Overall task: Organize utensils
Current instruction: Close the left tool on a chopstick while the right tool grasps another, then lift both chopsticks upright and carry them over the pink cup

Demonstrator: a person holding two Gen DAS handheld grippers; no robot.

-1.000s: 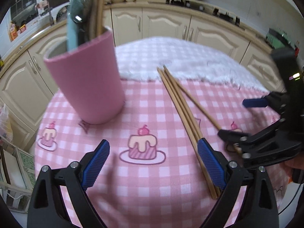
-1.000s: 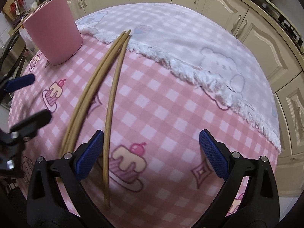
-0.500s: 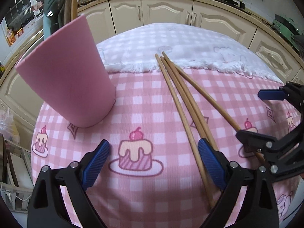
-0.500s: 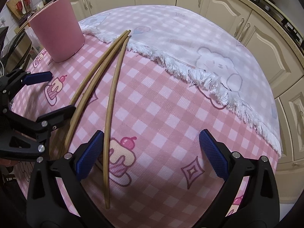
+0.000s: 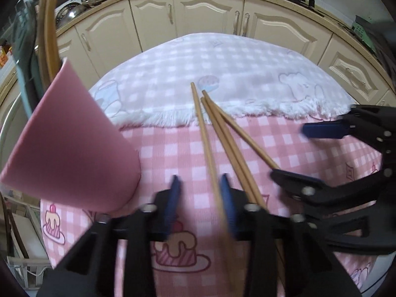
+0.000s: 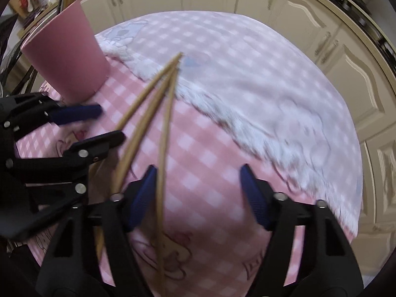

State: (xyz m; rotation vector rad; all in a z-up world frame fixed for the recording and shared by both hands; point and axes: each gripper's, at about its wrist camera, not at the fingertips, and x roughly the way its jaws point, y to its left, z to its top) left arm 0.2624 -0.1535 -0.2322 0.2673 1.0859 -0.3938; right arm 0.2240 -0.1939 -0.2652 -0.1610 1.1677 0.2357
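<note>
Two black clamp grippers with ribbed blue pads are hovering over wooden chopsticks on a pink gingham tablecloth.

The left gripper [image 5: 199, 198], jaws narrowly apart, is straddling one slim round chopstick [image 5: 206, 146]; the right gripper [image 6: 198, 195] is gaping wide beside another chopstick [image 6: 166, 133]. A smooth pink cup [image 5: 71, 148] holding utensils is standing left, a fringed white cloth [image 5: 222, 74] behind.

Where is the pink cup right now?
The pink cup stands on the checked tablecloth at the left of both views, left of the chopsticks, with utensils sticking out of it.
</note>
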